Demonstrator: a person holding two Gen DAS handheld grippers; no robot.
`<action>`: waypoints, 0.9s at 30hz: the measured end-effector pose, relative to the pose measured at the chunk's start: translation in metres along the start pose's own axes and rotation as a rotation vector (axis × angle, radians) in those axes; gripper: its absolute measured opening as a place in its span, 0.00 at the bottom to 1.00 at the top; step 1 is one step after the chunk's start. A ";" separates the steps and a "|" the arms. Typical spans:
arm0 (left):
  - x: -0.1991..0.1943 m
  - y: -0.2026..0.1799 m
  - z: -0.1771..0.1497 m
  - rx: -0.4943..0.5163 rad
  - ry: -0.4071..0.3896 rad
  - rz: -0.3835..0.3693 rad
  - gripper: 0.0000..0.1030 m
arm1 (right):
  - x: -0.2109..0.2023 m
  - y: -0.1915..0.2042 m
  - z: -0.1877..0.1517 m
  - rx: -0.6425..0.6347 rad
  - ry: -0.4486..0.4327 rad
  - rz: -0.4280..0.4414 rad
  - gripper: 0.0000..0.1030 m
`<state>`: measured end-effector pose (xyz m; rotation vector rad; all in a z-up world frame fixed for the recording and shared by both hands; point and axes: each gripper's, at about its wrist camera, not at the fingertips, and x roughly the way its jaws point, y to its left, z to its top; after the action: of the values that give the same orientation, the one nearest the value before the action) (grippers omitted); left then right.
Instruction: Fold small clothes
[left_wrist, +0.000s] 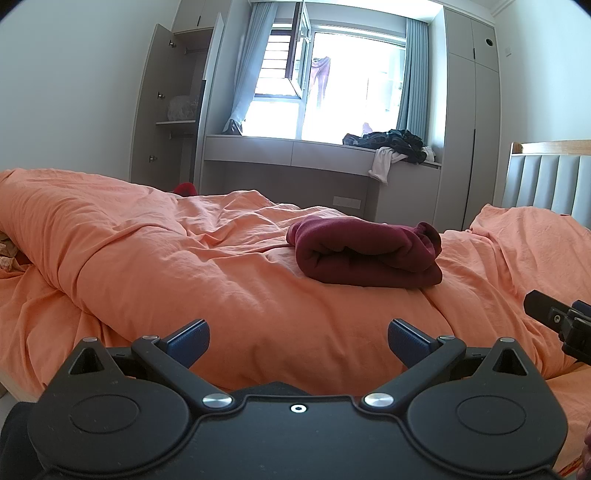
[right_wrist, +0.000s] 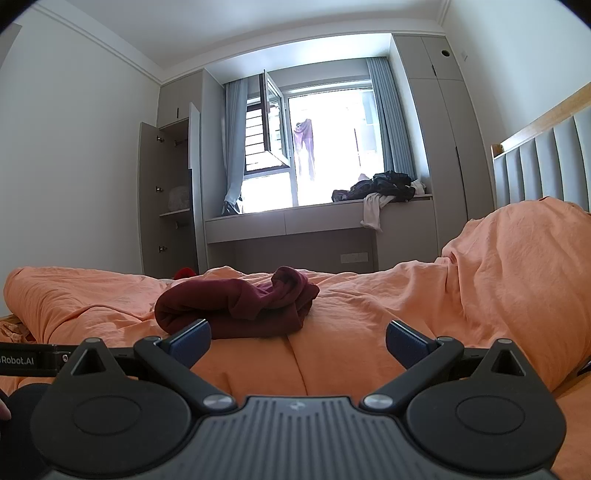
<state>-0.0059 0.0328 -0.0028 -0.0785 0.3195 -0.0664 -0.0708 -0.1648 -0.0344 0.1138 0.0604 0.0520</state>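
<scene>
Both tongs, left and right, hang spread and empty near the bed's edge; the maroon garment lies folded mid-bed, apparently finished.

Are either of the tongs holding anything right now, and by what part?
Nothing: left tongs and right tongs are open, short of the folded maroon garment.

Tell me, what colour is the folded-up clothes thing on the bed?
Dark red, like maroon. The folded garment shows best in the left wrist view, lying on the orange bedding.
</scene>
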 end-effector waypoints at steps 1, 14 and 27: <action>0.000 0.000 0.000 0.000 0.000 0.000 1.00 | 0.000 0.000 0.000 -0.001 0.000 0.000 1.00; 0.000 0.000 0.000 0.000 0.000 0.000 1.00 | 0.000 0.000 0.000 0.001 0.003 -0.001 1.00; 0.000 0.000 0.000 -0.001 -0.001 -0.001 1.00 | 0.001 0.000 0.000 0.003 0.005 -0.001 1.00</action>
<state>-0.0058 0.0331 -0.0031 -0.0791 0.3190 -0.0670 -0.0702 -0.1644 -0.0345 0.1165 0.0657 0.0516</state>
